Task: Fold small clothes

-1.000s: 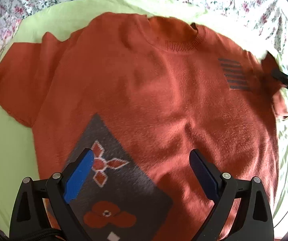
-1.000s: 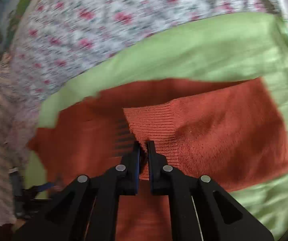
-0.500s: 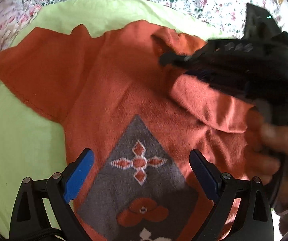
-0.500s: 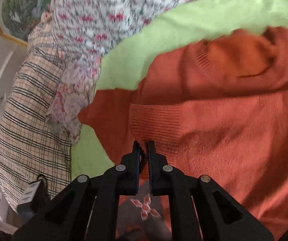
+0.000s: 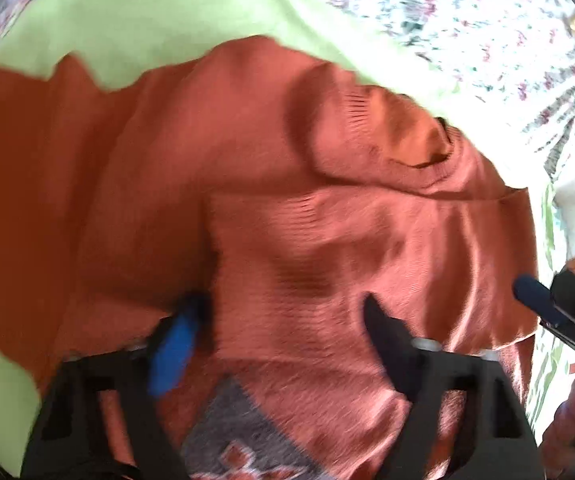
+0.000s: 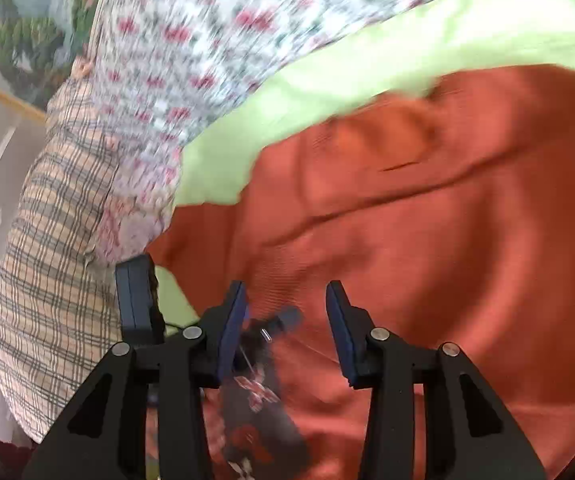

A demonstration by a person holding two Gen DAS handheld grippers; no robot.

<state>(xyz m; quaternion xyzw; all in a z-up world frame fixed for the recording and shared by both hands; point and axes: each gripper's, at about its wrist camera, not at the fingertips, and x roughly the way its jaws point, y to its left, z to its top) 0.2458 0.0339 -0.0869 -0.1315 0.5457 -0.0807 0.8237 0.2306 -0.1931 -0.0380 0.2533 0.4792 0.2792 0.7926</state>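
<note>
- I read no brand, label or lettering anywhere; both views are motion-blurred.
- I count one orange sweater (image 5: 327, 240), lying on a light green sheet (image 5: 147, 32) over the flowered bedspread (image 5: 487, 20). One sleeve (image 5: 367, 248) is folded across its chest, and the ribbed collar (image 5: 387, 136) sits beyond the sleeve.
- I count two grippers. My left gripper (image 5: 283, 316) hangs over the sweater with its jaws spread wide, gripping nothing.
- My right gripper (image 6: 287, 308) also stands apart, jaws moderately spread, with nothing between them.
- The left view alone shows the right gripper's blue-tipped finger at the frame's right edge, beside the sweater's edge.
- The right view alone shows a plaid cloth (image 6: 47, 260), a framed picture (image 6: 27, 40) on the wall, and the left gripper's tip just past its own fingers.
- Both views show the grey patch (image 6: 263, 420) with its orange flower pattern.
</note>
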